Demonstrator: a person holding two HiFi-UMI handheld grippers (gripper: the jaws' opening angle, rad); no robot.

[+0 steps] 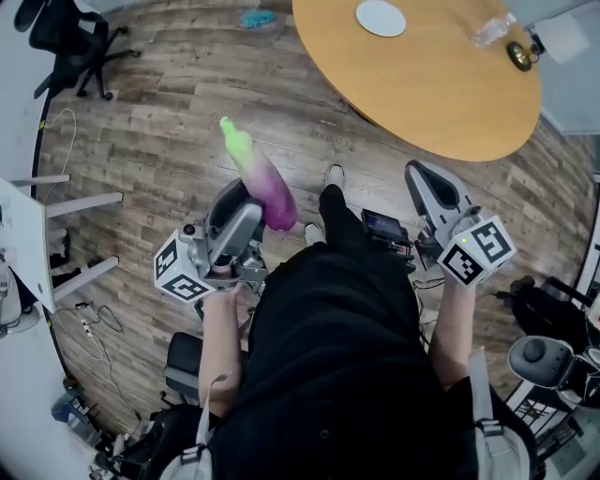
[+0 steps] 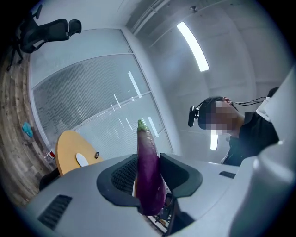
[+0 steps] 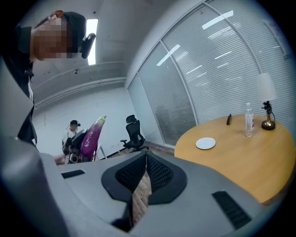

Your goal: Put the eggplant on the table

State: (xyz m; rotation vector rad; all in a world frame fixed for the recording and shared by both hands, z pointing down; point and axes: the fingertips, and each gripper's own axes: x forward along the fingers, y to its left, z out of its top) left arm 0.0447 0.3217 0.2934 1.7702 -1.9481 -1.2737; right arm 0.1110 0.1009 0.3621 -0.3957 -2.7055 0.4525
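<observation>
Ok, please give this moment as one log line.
left tool: shut on eggplant | right tool: shut, empty | table: no eggplant yet

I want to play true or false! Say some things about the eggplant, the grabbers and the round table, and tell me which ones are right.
1. The left gripper is clamped on the eggplant. True.
2. The eggplant lies on the table. False: it is in the left gripper, over the wooden floor, apart from the table.
3. A white plate sits on the round table. True.
4. The right gripper carries a bottle. False: nothing is between its jaws, and the bottle stands on the table.
5. The eggplant's green end sticks out past the jaws. True.
</observation>
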